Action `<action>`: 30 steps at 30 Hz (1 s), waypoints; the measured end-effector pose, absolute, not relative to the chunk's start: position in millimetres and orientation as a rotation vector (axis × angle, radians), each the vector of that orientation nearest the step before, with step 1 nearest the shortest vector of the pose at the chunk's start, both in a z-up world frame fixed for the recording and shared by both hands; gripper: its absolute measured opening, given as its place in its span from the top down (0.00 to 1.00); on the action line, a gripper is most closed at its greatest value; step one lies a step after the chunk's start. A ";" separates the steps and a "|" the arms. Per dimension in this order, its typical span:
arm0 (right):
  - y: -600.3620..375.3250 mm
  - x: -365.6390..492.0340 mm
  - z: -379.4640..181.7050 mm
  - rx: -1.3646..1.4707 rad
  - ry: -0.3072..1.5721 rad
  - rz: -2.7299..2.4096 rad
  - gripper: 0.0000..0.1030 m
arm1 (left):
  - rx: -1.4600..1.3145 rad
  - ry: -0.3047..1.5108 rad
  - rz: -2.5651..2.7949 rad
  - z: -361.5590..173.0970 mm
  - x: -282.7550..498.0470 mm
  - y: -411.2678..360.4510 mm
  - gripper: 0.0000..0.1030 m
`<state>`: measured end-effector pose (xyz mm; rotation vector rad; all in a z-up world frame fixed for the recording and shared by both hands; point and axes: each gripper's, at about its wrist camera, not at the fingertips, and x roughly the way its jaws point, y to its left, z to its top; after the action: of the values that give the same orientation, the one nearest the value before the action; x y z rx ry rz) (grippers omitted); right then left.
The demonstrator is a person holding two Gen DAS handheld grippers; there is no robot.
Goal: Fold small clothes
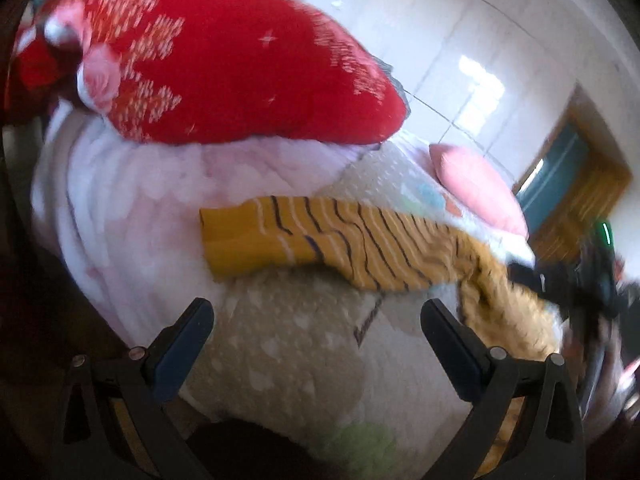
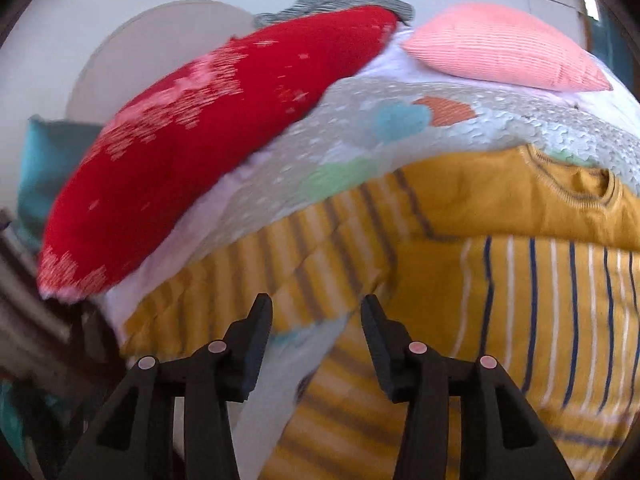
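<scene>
- A small mustard-yellow knitted sweater with dark and white stripes [image 2: 520, 264] is seen lying on a bed covered by a pale quilt with pastel patches [image 2: 400, 120]; its plain yellow yoke and round neckline are visible toward the far right in the right wrist view.
- 1 striped sleeve with a plain yellow cuff [image 1: 312, 236] is seen stretched out flat to the side across the quilt in the left wrist view, so this sleeve is judged not yet folded in.
- In the right wrist view, a band of striped fabric lies across the near part of the garment; whether this is a fold already made or only a rumpled sleeve cannot be told.
- The left gripper [image 1: 318, 316] is held wide open above the quilt, just short of the outstretched sleeve, with nothing between its fingers.
- The right gripper [image 2: 316, 312] is held at a narrower opening, low over the striped fabric at the sweater's near edge; no cloth is seen pinched between its fingers.
- The task is judged to be at an early stage: the garment is laid out, but a tidy folded bundle is not seen.
- Left to be done, by this reading: the sleeve brought in over the body, then the body folded over.
- A large red cushion with a pale snowflake pattern [image 1: 224, 60] and a pink ribbed pillow [image 2: 500, 48] rest on the bed well apart from the sweater and take no part in the folding.
</scene>
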<state>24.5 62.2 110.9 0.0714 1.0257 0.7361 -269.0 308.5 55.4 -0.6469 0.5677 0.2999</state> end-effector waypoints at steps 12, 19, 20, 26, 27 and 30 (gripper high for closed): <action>-70.3 -51.9 160.9 0.206 0.879 0.614 0.45 | -0.944 0.564 0.254 22.1 -202.7 360.1 0.03; -156.8 -84.8 178.9 0.240 0.767 0.444 0.45 | -0.896 0.620 0.398 28.2 -190.7 387.5 0.88; -165.3 -87.3 179.5 0.247 0.760 0.430 0.45 | -0.889 0.612 0.404 33.3 -190.8 392.1 0.89; -212.5 -96.1 167.0 0.345 0.748 0.370 0.45 | -0.829 0.600 0.416 58.1 -192.6 389.2 0.75; -218.9 -97.3 163.1 0.364 0.749 0.364 0.45 | -0.820 0.603 0.418 59.8 -196.2 385.9 0.55; -231.0 -97.6 152.0 0.405 0.765 0.351 0.45 | -0.879 0.575 0.395 55.7 -216.2 379.7 0.39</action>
<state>-97.6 -231.0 152.0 0.4053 0.7650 0.3512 -216.2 379.7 55.7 -0.8788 0.5754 0.3947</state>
